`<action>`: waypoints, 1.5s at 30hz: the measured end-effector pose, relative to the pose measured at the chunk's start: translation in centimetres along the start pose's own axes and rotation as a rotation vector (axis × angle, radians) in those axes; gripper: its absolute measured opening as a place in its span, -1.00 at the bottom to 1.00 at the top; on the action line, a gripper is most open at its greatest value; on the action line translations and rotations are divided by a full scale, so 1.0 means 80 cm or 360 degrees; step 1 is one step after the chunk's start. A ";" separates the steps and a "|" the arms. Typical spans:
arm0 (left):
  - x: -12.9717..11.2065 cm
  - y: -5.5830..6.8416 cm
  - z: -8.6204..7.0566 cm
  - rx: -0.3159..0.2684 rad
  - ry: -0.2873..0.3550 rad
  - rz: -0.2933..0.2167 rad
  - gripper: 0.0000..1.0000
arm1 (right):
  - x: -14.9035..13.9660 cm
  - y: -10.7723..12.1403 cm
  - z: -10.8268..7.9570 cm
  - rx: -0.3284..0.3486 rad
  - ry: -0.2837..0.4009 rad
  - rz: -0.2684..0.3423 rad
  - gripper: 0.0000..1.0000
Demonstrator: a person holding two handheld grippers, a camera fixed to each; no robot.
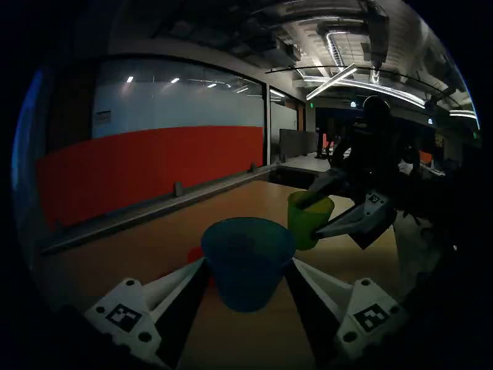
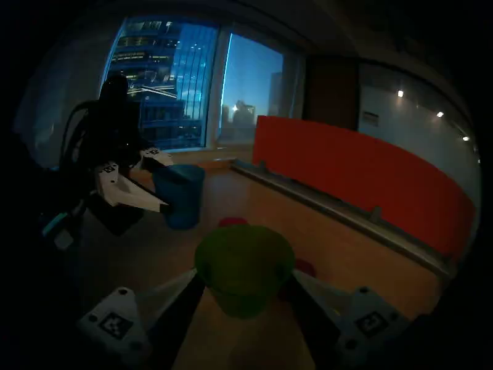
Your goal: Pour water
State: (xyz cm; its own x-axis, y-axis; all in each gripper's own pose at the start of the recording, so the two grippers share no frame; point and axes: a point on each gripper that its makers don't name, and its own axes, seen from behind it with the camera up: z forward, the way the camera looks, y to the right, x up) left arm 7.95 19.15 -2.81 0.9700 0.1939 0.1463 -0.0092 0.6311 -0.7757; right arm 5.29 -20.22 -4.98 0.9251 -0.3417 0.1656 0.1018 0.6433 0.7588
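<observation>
Blue cup [image 1: 248, 250] clamped by L gripper [image 1: 248, 265]; green cup [image 2: 244, 262] clamped by R gripper [image 2: 245, 275].

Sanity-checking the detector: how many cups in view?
2: blue cup held in the left gripper; green cup held in the right gripper. Dim scene, so others may be hidden.

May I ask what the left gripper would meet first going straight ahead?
Carrying its blue cup, the left gripper would probably reach the rail below the red partition; the green cup lies slightly right, depth unclear.
</observation>
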 end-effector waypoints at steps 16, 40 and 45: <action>0.016 0.002 -0.008 0.0008 0.0095 -0.0039 0.64 | 0.029 -0.002 -0.002 -0.0026 0.0208 0.0056 0.89; 0.041 -0.011 -0.013 0.0085 0.0150 0.0101 0.65 | 0.053 -0.014 0.006 0.0038 0.0331 0.0141 0.88; 0.049 -0.015 -0.015 0.0110 0.0154 0.0162 0.65 | 0.054 -0.023 0.010 0.0068 0.0337 0.0123 0.88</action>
State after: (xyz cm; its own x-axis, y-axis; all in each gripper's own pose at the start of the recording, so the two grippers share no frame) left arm 12.09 18.27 -2.06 0.9820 0.1886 0.0067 -0.1222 0.6628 -0.7387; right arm 8.81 -23.44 -5.17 0.9862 -0.1381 0.0917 0.0162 0.6310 0.7756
